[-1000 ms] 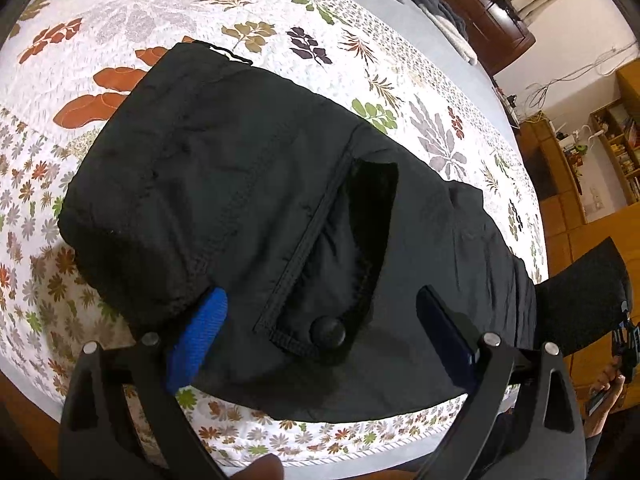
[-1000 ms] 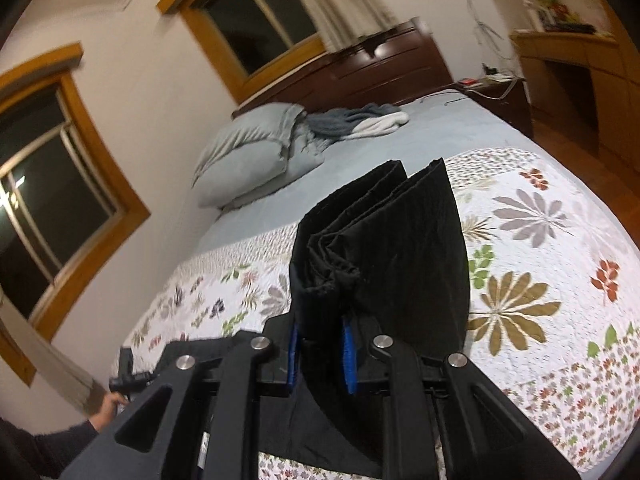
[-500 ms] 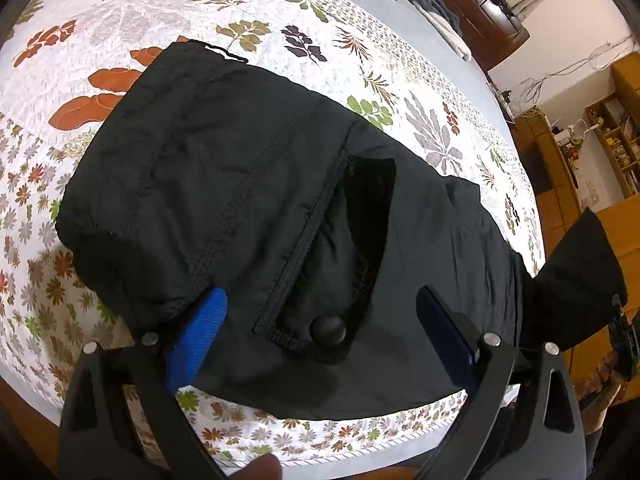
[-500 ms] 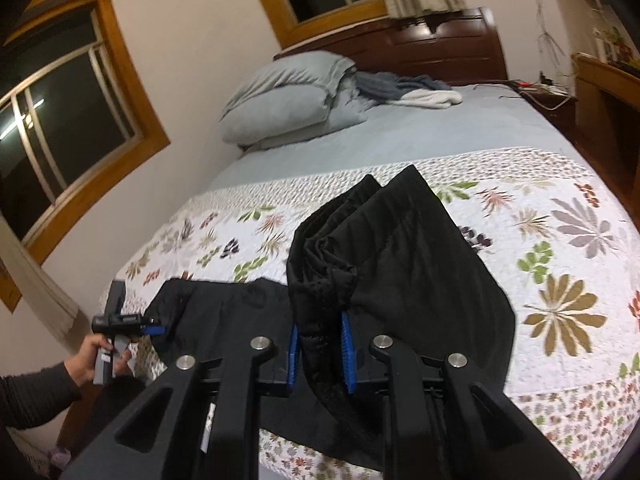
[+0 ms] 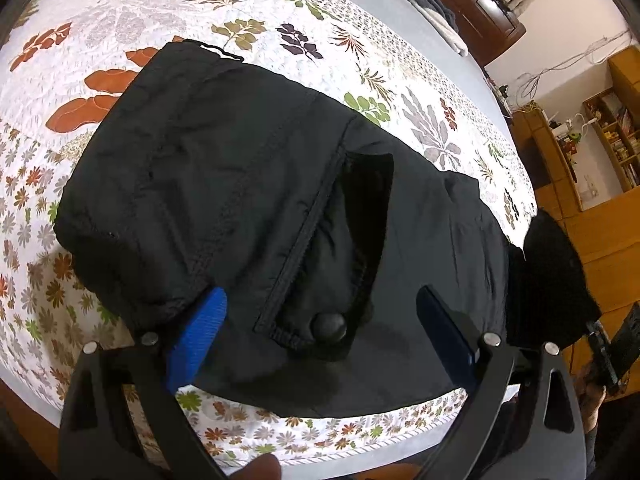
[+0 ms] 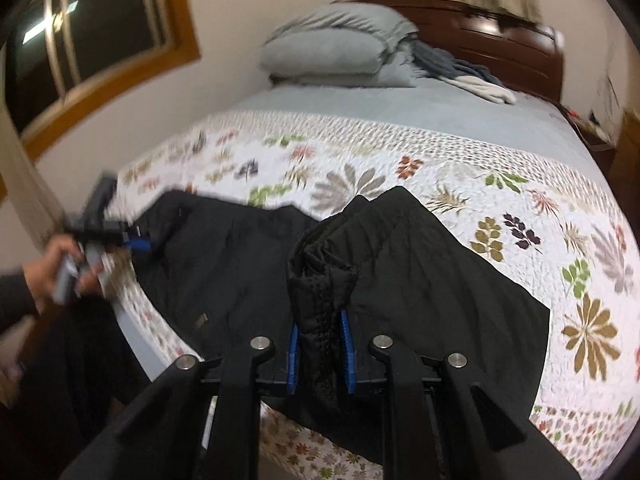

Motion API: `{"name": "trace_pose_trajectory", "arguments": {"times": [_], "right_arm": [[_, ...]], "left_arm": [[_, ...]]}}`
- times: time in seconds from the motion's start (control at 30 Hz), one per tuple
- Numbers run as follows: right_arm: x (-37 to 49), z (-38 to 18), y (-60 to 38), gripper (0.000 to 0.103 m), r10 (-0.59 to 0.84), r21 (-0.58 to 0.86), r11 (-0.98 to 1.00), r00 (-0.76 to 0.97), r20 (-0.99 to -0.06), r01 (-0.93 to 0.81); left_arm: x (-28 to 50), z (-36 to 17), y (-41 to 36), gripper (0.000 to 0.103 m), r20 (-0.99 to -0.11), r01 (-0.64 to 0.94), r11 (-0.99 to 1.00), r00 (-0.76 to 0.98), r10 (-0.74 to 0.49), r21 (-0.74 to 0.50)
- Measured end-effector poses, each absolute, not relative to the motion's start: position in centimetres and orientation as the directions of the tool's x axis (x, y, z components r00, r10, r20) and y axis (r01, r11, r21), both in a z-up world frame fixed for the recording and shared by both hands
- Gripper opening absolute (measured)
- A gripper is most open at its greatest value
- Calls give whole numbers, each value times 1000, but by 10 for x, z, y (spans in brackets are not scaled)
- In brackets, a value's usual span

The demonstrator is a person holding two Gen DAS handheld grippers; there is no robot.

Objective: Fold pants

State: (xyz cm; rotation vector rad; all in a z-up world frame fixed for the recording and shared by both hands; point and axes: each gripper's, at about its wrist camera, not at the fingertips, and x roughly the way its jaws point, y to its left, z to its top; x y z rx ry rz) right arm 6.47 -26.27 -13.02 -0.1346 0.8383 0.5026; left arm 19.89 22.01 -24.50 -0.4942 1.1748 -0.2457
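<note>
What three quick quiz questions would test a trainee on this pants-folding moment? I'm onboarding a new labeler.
1. True or false: the left gripper is clamped on the black pants.
2. What does the right gripper hold? A) the grey pillow B) a bunched end of the pants C) nothing
3. Fill in: the pants lie on a floral ____.

Key: 1 false, its jaws stand wide open over the pocket button; 2 B; 3 quilt.

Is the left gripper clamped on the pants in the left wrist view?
No. The left gripper stands wide open over the black pants, gripping nothing.
</note>
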Motion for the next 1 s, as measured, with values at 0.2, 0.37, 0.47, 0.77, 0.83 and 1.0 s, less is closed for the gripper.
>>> {"name": "trace_pose_trajectory", "arguments": {"times": [0.2, 0.37, 0.47, 0.77, 0.83, 1.0], "right_arm": [[57, -160, -234, 17, 315, -18, 852, 539, -781, -523], [54, -180, -215, 17, 245, -110, 834, 541, -805, -541], [47, -198, -198, 18, 176, -214, 798, 557, -812, -564], [15, -209, -180, 63, 186, -244, 733, 532, -826, -635], [17, -185, -199, 70, 285, -120, 780, 518, -806, -615], [40, -182, -221, 56, 200, -150, 831, 539, -818, -536]], "left_arm": [[198, -247, 220, 95, -818, -68, 868, 379, -433, -491], [198, -247, 222, 95, -815, -69, 866, 380, -437, -496], [197, -247, 223, 95, -815, -69, 866, 381, -436, -496], [197, -247, 221, 96, -818, -63, 869, 376, -434, -490], [197, -247, 222, 96, -819, -60, 869, 372, -437, -491], [197, -247, 222, 96, -812, -62, 862, 374, -448, -503]]}}
